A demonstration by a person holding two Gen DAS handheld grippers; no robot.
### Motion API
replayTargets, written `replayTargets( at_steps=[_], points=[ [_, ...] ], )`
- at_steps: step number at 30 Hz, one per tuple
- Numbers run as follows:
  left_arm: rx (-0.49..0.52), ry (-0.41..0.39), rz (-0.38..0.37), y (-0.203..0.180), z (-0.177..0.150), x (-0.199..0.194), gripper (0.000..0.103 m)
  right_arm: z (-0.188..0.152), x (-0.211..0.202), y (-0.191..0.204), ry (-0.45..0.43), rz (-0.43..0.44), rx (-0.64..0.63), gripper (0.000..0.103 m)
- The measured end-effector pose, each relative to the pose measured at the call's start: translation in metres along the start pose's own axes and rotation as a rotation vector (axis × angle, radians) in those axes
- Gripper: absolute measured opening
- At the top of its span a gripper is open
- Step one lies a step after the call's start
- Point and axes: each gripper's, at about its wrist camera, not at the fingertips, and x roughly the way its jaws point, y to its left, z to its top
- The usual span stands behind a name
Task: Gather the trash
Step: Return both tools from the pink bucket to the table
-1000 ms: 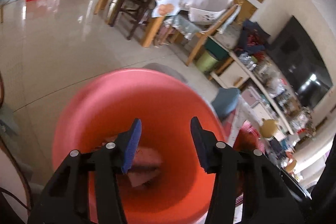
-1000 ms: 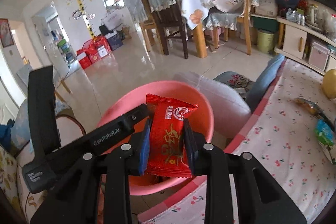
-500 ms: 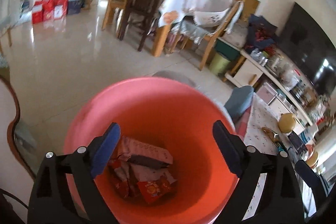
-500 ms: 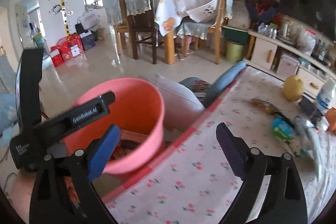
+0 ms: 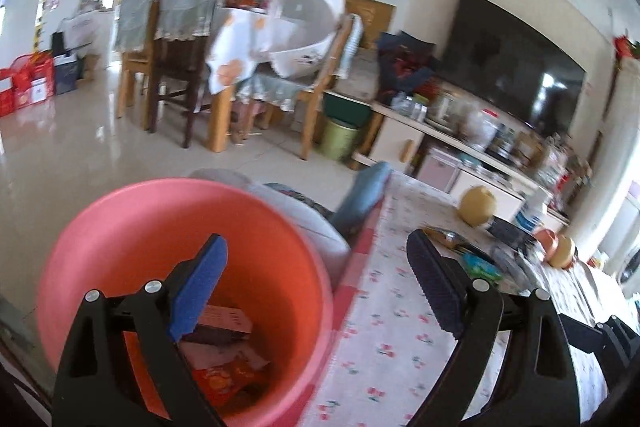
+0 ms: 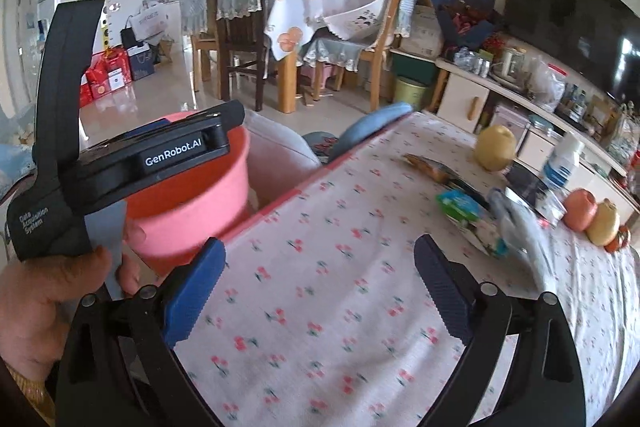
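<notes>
Pink bucket (image 5: 120, 227) beside table edge (image 6: 288, 199)

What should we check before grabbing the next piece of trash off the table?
1. Right gripper open and empty: ok.
2. Left gripper open and empty: ok.
3. Pink bucket has room above the wrappers: ok.
4. Trash in sight on the tablecloth, green wrapper: ok.
5. Clear path to it: ok.
6. Brown wrapper empty: cannot tell.

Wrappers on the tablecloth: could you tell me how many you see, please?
3: a brown wrapper, a green packet beside it, and a pale bag nearest the fruit. Blur may hide others.
</notes>
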Motion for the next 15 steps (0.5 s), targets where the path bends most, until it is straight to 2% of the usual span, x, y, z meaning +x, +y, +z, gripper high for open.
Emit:
replayTargets(
  at_steps=[7, 11, 15],
  points=[
    [0.125, 0.026, -0.063, -0.040, -0.006, -0.008, 0.092, -0.016, -0.022, -0.031, -0.006, -0.029, 0.040, 0.095],
    [0.210, 0.036, -0.065, -0.062, -0.011, -0.014, 0.092, -0.023, -0.034, -0.040, -0.022, -0.055, 0.041, 0.095],
    [0.252, 0.080, -0.078, -0.081, -0.016, -0.011, 0.092, -0.030, -0.043, -0.049, -0.041, -0.072, 0.045, 0.096]
  ],
)
